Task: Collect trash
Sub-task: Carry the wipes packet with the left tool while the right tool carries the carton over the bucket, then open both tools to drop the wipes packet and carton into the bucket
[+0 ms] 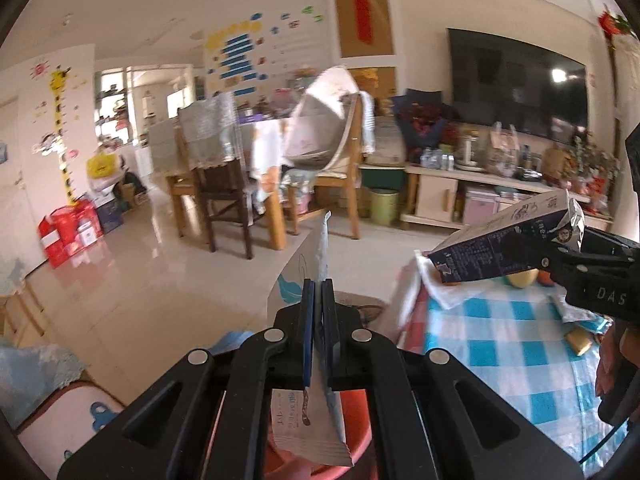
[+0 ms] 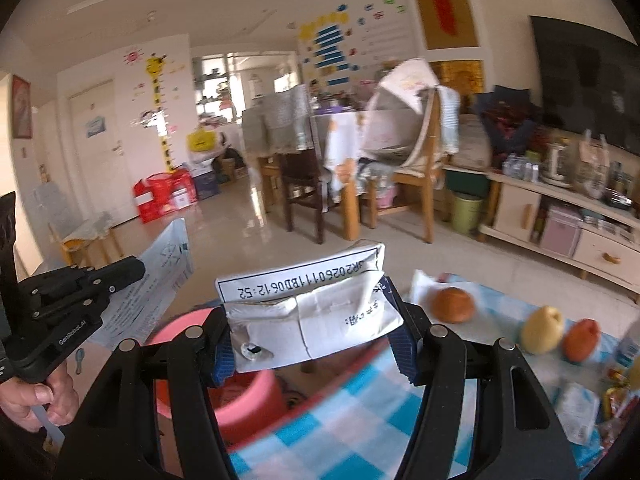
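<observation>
We hold both claws over the pink bin for dropping: left claw clenched on a flat packet, right claw grasping a milk carton beside the worktop.

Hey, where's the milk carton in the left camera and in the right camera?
Left wrist: milk carton at right edge, clamped in the right hand-held gripper.
Right wrist: milk carton at centre, its end facing the lens.
Shared landmark: the blue checked tablecloth below it.
</observation>
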